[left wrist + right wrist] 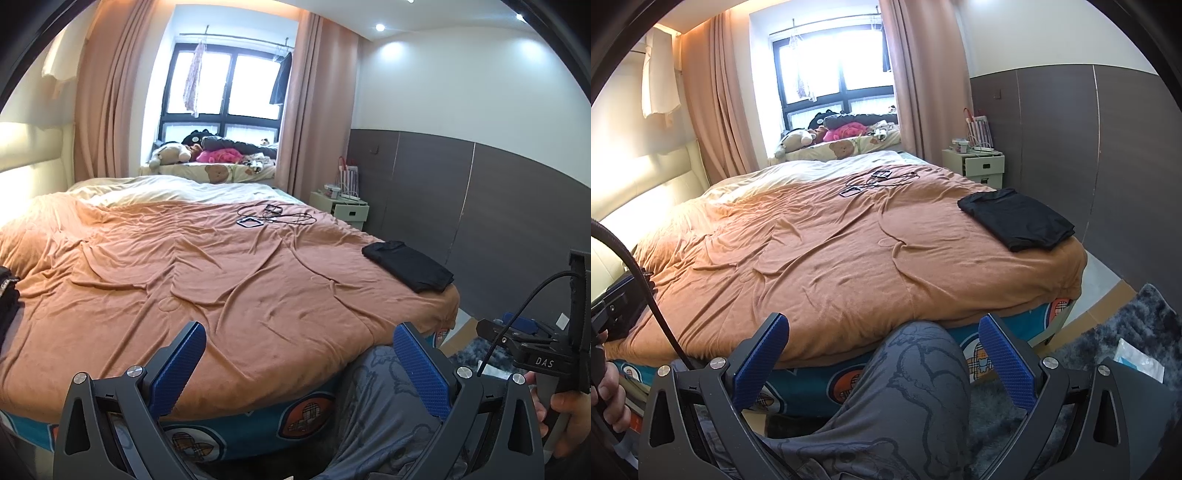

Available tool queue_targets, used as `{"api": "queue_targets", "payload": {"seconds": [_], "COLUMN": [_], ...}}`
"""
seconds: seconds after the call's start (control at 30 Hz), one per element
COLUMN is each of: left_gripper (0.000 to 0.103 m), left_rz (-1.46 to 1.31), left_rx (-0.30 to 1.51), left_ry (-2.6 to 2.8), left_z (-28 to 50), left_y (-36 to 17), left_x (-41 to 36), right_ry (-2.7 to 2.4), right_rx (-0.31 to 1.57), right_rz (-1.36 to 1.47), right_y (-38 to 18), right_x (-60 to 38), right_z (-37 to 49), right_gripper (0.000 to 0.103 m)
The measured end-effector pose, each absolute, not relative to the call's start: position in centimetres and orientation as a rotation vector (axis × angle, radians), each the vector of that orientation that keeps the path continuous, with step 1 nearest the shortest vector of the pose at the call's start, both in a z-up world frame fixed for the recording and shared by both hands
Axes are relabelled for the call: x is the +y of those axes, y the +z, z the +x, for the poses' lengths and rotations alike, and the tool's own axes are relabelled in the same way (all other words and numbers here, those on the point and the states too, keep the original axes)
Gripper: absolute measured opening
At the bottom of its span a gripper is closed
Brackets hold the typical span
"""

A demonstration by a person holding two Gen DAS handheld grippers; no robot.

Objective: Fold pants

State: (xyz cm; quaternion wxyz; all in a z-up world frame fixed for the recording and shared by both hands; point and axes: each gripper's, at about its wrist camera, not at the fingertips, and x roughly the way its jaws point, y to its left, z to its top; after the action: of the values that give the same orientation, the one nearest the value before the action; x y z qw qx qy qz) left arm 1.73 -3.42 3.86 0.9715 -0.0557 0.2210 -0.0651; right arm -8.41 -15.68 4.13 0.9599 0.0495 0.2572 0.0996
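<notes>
Black pants [408, 270] lie folded into a flat rectangle near the right corner of the bed; they also show in the right wrist view [1017, 218]. My left gripper [299, 343] is open and empty, held off the bed's near edge, well short of the pants. My right gripper [884, 336] is open and empty, held over the person's grey-trousered knee [916, 373] at the bed's near edge. More dark cloth [7, 295] shows at the far left edge of the left wrist view.
An orange duvet [221, 280] covers the bed. Cables and small black frames [273, 216] lie near its far side. A pale bedside cabinet [979, 164] stands by the right wall. A grey rug [1115, 332] lies on the floor at right.
</notes>
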Motion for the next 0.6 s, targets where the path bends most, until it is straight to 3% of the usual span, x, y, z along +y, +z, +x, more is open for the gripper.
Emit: {"api": "queue_targets", "payload": {"seconds": [0.6], "left_gripper": [0.102], "left_rz": [-0.102], "left_rx": [0.445], "left_ry": [-0.139], "left_z": [1.65], "left_y": [4.0], "left_x": [-3.9], "right_ry": [0.194], "right_rx": [0.528], "right_rz": [0.105], "right_y": [4.21], "right_x": [-15.74], "right_z": [-8.37], "right_gripper": [0.103]}}
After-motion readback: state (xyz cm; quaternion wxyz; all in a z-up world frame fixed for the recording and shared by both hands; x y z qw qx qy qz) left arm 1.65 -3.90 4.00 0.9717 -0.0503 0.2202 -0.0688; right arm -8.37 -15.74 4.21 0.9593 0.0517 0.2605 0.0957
